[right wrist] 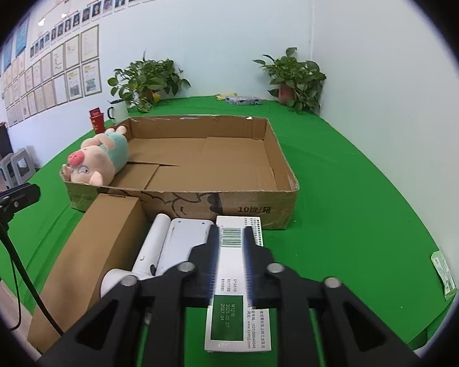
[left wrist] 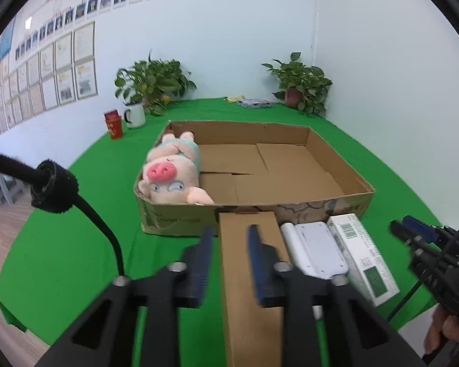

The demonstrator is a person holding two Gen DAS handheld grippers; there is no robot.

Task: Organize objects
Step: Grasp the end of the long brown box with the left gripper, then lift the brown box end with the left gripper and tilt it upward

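Left tongs (left wrist: pixel 228 253) astride brown carton (left wrist: pixel 248 275); right tongs (right wrist: pixel 231 260) clamping white box (right wrist: pixel 238 290); tray (right wrist: pixel 199 202) ahead.

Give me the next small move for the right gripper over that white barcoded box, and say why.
Probably lift it and carry it forward into the cardboard tray. The right gripper straddles the white box, fingers seemingly against its sides, and the tray's floor beyond the plush pig lies bare.
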